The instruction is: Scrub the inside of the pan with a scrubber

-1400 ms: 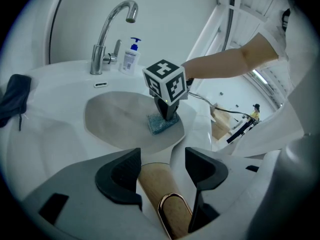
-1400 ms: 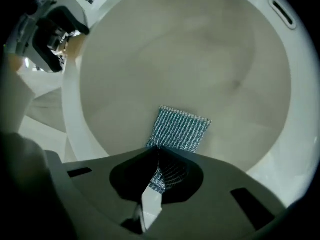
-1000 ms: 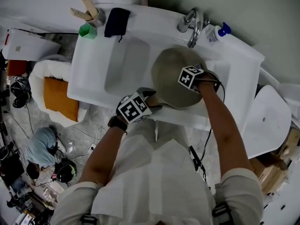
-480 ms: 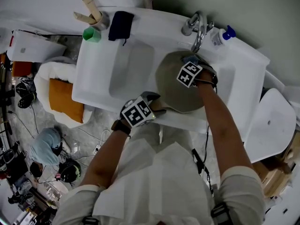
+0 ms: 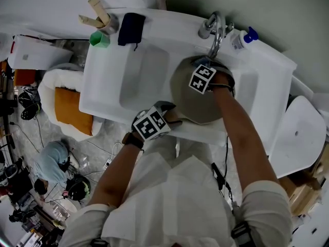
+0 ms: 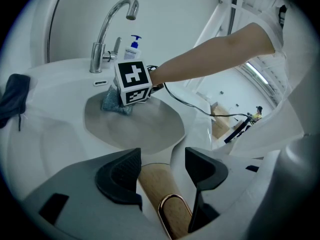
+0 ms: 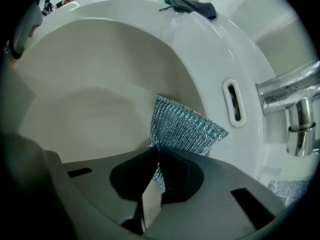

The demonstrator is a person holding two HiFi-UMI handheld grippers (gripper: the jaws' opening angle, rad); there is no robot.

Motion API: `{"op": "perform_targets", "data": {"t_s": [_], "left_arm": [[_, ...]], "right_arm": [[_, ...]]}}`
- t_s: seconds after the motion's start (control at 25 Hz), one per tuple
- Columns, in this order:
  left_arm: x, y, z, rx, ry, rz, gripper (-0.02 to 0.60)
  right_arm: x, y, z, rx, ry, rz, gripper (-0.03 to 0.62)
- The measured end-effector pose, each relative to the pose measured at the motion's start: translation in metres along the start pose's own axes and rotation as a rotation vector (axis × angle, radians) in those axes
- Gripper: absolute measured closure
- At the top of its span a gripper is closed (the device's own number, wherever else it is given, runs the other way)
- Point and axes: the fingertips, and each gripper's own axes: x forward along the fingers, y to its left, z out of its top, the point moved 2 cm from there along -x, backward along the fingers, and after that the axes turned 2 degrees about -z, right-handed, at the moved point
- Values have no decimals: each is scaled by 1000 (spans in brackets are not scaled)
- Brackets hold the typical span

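Our left gripper [image 6: 162,168] has stayed clamped on the light wooden handle [image 6: 159,194] of the round beige pan [image 5: 193,104], which sits in the white sink [image 5: 149,40]. Our right gripper [image 7: 157,159] has slid across the pan toward its far rim, under the chrome tap [image 5: 216,27]. Only its own view shows its jaws pinched tight on the silvery-blue mesh scrubber [image 7: 185,126], which lies against the pan's inside by the rim. In the head view the marker cube covers this.

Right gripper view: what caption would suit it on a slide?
The right tool pinches a silvery-blue mesh scrubber inside the round beige pan, near a chrome tap.
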Motion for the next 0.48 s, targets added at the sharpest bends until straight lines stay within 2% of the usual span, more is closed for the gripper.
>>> {"op": "perform_targets", "data": {"t_s": [0.12,0.24,0.48], "left_arm": [[-1,0,0,-1,-6,4,296],[0,1,0,-1,-9,9,296],[0,0,-1,-3,-10,15,296]], "right_arm": [[0,0,-28,11,94,9,579],[-2,8,-54,52,153,60,579],[-12,61,-90,151,219,306,579]]}}
